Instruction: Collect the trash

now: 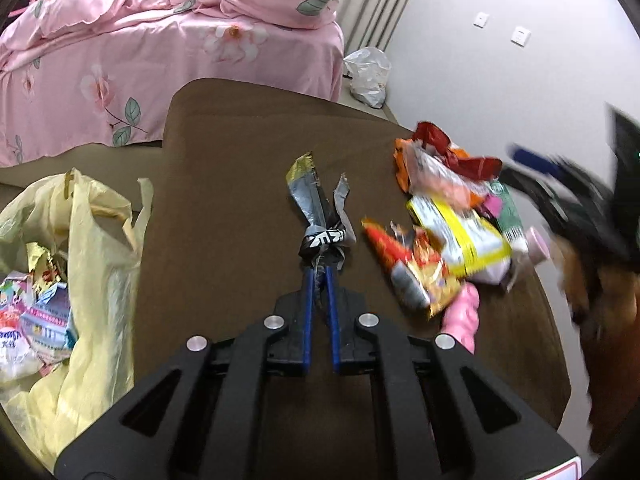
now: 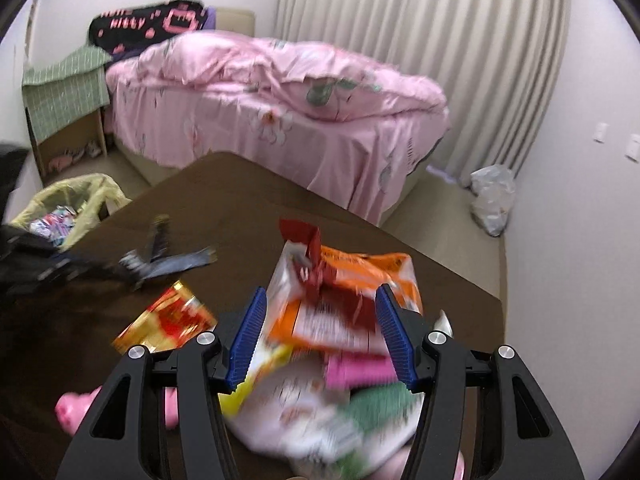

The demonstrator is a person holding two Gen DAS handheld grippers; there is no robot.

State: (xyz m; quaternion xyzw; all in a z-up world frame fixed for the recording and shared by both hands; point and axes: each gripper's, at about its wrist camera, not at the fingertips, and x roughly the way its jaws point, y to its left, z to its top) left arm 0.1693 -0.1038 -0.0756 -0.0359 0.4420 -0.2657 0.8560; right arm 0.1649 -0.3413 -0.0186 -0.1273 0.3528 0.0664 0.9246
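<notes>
Blue-padded fingers of the left gripper (image 1: 322,266) are clamped together on a torn silver-and-black wrapper (image 1: 320,216), pinched at its crumpled waist above the brown table (image 1: 224,208). In the left wrist view, a heap of snack packets (image 1: 452,216) lies at about 2 o'clock from that wrapper, with a red-and-gold packet (image 1: 416,268) at its near edge and a pink toy (image 1: 462,312) just beside it. At 9 o'clock, off the table's edge, stands a yellow plastic bag (image 1: 100,248) already holding wrappers. The right gripper (image 2: 320,316) shows its jaws spread wide over the heap, an orange packet (image 2: 360,276) lying between them; blur prevents telling whether the pads touch it. At 12 o'clock beyond the table is a bed with pink bedding (image 1: 160,48). At 1 o'clock, on the floor by the curtain (image 2: 400,20), sits a clear plastic bag (image 1: 368,76).
</notes>
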